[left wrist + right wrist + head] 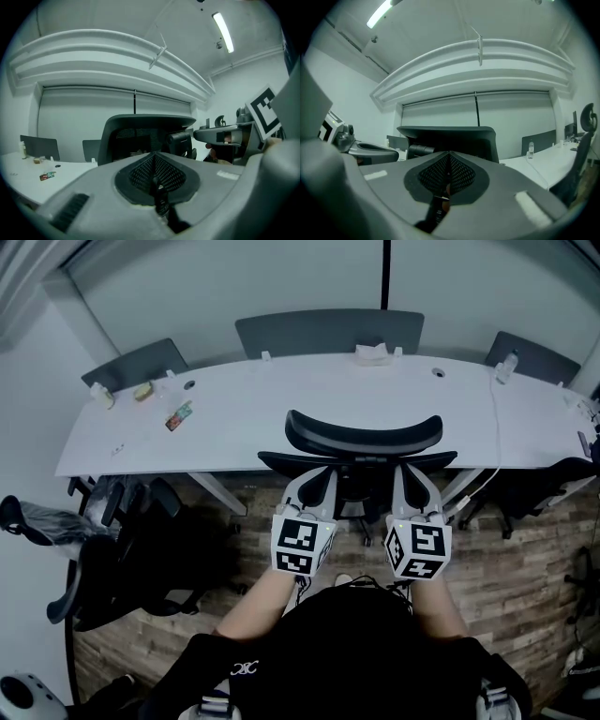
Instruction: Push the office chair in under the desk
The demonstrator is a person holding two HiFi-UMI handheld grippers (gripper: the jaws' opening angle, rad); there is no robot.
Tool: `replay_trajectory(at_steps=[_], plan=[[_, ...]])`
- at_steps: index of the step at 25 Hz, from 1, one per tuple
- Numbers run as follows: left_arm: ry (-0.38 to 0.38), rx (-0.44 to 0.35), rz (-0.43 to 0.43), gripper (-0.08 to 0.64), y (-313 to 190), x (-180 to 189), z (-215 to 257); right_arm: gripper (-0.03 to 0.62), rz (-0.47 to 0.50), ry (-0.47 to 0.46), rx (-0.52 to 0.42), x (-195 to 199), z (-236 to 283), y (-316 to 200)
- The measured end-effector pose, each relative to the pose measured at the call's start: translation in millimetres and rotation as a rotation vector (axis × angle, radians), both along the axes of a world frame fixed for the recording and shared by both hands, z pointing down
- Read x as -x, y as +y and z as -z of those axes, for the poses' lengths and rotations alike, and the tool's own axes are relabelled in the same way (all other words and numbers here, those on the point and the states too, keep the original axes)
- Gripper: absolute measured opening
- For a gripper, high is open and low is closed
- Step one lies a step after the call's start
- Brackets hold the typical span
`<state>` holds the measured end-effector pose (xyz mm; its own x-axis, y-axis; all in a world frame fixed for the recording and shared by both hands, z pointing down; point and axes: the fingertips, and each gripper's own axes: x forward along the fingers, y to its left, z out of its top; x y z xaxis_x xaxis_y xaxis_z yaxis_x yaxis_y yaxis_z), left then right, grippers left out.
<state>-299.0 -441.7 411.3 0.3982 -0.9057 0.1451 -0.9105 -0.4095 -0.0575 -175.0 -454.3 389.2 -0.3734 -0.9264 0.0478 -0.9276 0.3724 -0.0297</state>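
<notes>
Office chair (364, 435), black with a curved headrest, stands at the middle of the near side of the long white desk (281, 418), its back turned to the person. In the head view the headrest lies over the desktop's near edge; the seat is hidden behind the backrest, so how far it sits under the desk cannot be told. Left gripper (314, 486) and right gripper (412, 484) are held side by side and point at the top of the backrest, one on each side of the headrest stem. Whether either touches the chair cannot be confirmed. Left gripper view: jaws fully together, nothing between them, chair back (140, 136) directly ahead. Right gripper view: jaws likewise together and empty, chair back (450, 138) directly ahead. Small items (178, 415) lie on the desktop toward its left end. Grey partition screens (328, 332) stand along the far edge. A second dark chair (122, 549) stands on the wood-pattern floor (525, 568) at the left.
</notes>
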Motion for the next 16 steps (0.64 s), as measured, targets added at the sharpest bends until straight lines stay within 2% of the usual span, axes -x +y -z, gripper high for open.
replay_trajectory(at_steps=[9, 16], plan=[[-0.029, 0.028, 0.014, 0.006, -0.8, 4.1, -8.9, 0.006, 0.018, 0.004, 0.02, 6.8, -6.8, 1.6], [-0.014, 0.046, 0.011, 0.006, 0.7, 6.8, -10.8, 0.008, 0.034, -0.003, 0.026, 10.3, -7.4, 6.7]])
